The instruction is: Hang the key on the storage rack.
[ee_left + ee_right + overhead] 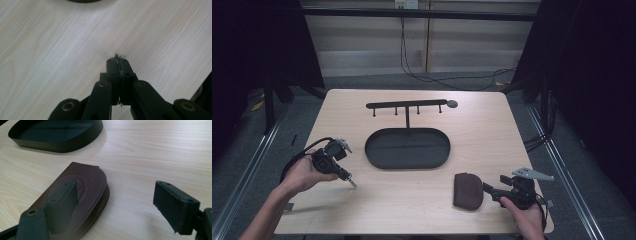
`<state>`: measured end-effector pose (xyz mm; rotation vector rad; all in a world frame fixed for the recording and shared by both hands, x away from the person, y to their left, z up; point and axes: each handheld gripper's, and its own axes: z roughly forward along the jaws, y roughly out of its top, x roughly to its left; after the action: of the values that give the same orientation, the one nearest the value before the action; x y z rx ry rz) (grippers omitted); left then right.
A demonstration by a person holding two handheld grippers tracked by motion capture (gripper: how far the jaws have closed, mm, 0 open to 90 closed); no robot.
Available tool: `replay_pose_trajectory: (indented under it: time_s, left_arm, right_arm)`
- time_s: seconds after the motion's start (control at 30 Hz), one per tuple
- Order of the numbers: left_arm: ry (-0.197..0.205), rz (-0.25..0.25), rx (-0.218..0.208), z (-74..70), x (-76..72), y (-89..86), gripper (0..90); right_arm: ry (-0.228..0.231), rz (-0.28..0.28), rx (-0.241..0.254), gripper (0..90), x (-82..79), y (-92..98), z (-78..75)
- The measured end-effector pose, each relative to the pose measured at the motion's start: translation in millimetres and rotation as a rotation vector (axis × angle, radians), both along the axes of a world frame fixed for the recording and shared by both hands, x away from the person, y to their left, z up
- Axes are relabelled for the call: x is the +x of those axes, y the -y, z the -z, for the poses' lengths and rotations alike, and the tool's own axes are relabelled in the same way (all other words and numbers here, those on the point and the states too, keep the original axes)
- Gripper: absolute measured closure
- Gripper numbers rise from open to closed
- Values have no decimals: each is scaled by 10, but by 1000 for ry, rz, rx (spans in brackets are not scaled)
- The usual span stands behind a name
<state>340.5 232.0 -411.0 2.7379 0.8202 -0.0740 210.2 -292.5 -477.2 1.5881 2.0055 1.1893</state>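
While I watch from the high view, these are my notes.

Left gripper point(348, 181): lower left of the high view, in my left hand point(304, 172), tip pointing down and to the right above bare table. Its jaws are pressed together on a thin metal ring point(117, 64), which I see edge-on between the pads in the left gripper view; one arc pokes out past the tips and another shows below the pads.

Ring: clamped in the left gripper, clear of the table as far as I can judge; in the high view it is only a small glint at the tip.

Right gripper point(490, 190): lower right of the high view, in my right hand point(527, 212), pointing left. Its jaws stand wide apart and hold nothing.

Pouch point(80, 195): brown, zipped, flat on the table at lower centre-right of the high view, just beside the right gripper's tips. In the right gripper view one jaw stands over it; I cannot tell whether it touches.

Tray point(374, 155): dark oval, centre of the high view, with a hook rack point(407, 105) rising behind it.

Table point(482, 130): pale wood.
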Motion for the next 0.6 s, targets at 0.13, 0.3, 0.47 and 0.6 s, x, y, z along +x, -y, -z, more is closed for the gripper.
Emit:
replay_pose_trajectory:
  time_s: [0.13,0.3,0.47,0.6]
  left_arm:
    - [14,-1,7,-89,12,38,891]
    - [16,10,18,-198,31,99,892]
    - [25,28,29,-316,45,194,892]
    - [11,24,15,-414,86,227,891]
  right_arm:
    - [-1,-1,-1,191,6,-2,4]
    - [-3,3,2,181,6,1,5]
    - [-9,1,5,178,8,2,6]
    - [-11,-2,6,179,10,1,7]
